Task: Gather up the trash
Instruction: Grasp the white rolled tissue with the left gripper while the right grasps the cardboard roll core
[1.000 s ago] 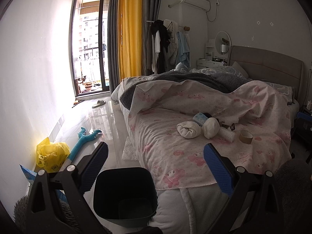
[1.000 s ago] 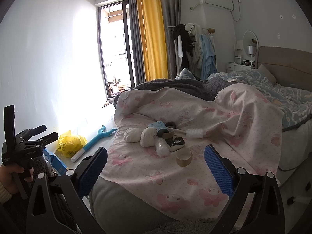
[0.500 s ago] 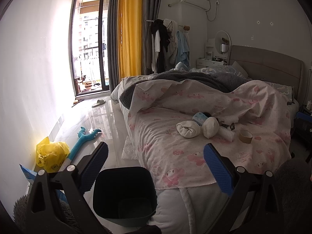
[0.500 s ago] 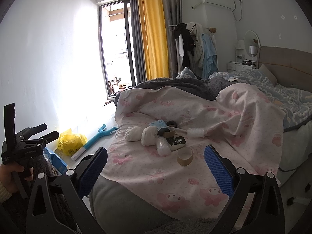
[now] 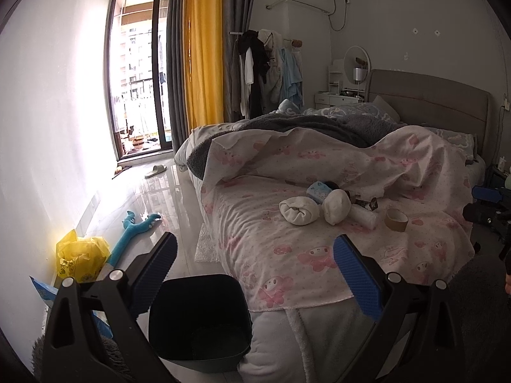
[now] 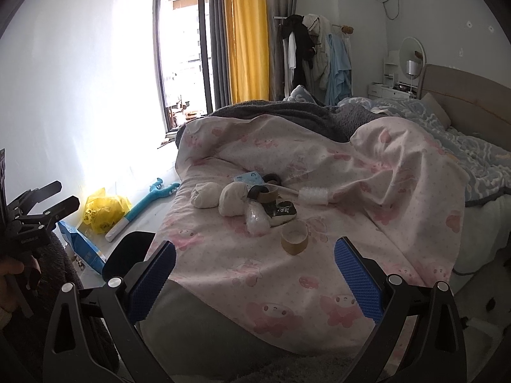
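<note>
A heap of trash lies on the pink bedsheet: two white rolled bundles, a clear wrapped wad, a brown tape roll, a blue tissue pack, a dark wrapper and a lint roller. A dark trash bin stands on the floor at the bed's foot. My left gripper is open and empty above the bin. My right gripper is open and empty, short of the tape roll.
A yellow bag, a blue toy and a blue packet lie on the floor by the left wall. A bubble-wrap piece lies beside the bed. Curtains, a clothes rack and a balcony door stand behind the bed.
The right gripper has moved a little closer to the bed, so the trash heap looks slightly larger. The left gripper has barely moved. Both stay open.
</note>
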Demonstrator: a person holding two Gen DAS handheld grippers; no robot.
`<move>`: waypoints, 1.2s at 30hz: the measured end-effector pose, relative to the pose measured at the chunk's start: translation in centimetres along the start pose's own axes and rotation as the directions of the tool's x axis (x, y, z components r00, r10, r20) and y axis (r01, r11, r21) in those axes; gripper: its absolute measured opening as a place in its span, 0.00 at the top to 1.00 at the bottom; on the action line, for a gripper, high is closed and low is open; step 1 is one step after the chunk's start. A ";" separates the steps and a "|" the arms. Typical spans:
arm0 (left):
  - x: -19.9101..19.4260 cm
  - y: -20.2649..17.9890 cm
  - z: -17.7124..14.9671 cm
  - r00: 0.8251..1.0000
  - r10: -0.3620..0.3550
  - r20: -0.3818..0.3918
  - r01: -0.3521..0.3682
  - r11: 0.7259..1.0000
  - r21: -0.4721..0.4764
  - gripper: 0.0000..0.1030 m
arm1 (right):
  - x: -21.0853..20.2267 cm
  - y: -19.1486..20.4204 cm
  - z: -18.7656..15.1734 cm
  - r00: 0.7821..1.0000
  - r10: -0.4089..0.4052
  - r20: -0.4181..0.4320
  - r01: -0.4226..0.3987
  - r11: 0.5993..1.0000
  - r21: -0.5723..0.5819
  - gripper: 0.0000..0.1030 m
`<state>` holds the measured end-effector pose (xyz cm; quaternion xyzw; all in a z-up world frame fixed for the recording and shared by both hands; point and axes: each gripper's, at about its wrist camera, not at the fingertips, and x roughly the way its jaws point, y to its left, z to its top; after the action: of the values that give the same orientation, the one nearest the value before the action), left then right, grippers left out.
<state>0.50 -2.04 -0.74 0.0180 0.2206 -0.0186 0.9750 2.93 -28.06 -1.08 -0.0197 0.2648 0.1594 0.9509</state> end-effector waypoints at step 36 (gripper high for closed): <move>15.9 -2.1 2.7 0.948 -0.259 -0.183 0.269 0.963 0.031 0.19 | 15.1 -4.5 0.3 0.958 -0.044 -0.284 0.043 0.999 -0.008 0.38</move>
<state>15.92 -4.74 -5.24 0.0172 0.3063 -0.1536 0.9393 16.76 -27.87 -8.70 -0.0489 0.3980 0.1341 0.9062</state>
